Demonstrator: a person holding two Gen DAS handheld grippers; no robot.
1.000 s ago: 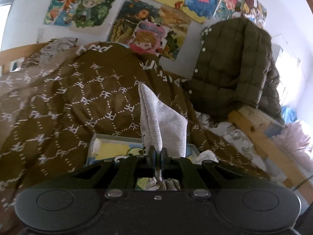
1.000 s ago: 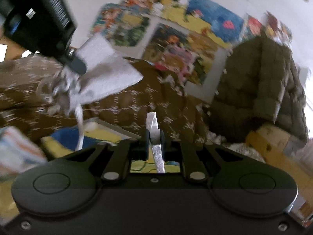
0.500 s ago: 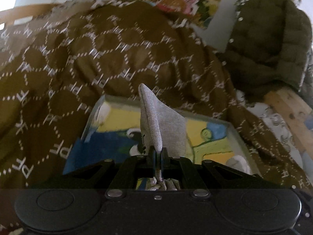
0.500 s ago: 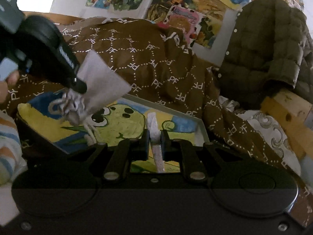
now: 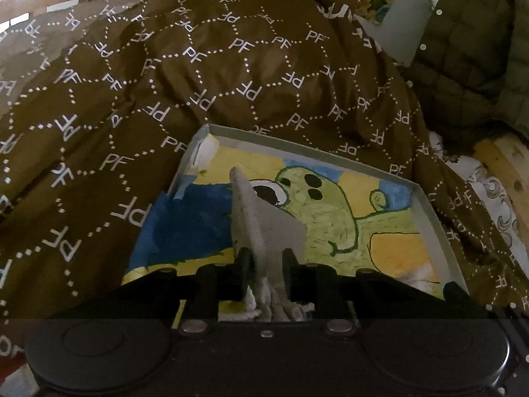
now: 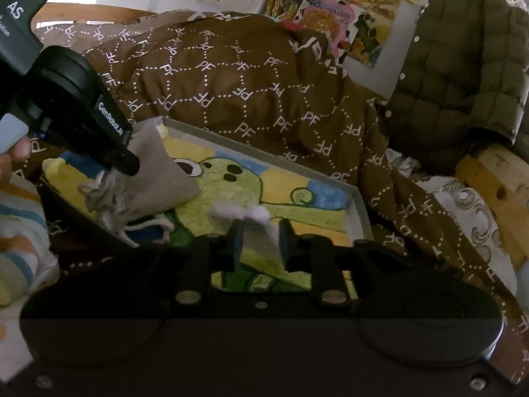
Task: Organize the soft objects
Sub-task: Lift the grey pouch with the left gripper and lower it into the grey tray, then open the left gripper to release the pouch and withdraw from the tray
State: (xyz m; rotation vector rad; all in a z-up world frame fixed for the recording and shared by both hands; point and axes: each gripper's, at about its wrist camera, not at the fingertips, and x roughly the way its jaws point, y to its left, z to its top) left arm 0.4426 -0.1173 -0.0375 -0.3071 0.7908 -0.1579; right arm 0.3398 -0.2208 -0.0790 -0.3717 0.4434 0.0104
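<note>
Both pouches over the frog tray, both sets of fingers parted.

From my left hand-held gripper [image 5: 267, 266] I see the grey drawstring pouch [image 5: 261, 228] standing between fingers that have a gap on each side; whether they touch it I cannot tell, and its gathered neck is hidden behind the gripper body. In the right wrist view that pouch [image 6: 155, 178] lies on the painted tray [image 6: 360, 211], which sits on the brown quilt [image 6: 231, 99] of the bed. My right hand-held gripper [image 6: 261, 236] is clearly open around a smaller grey pouch [image 6: 258, 241] with a blurred white top; its lower end is cut off from me.
</note>
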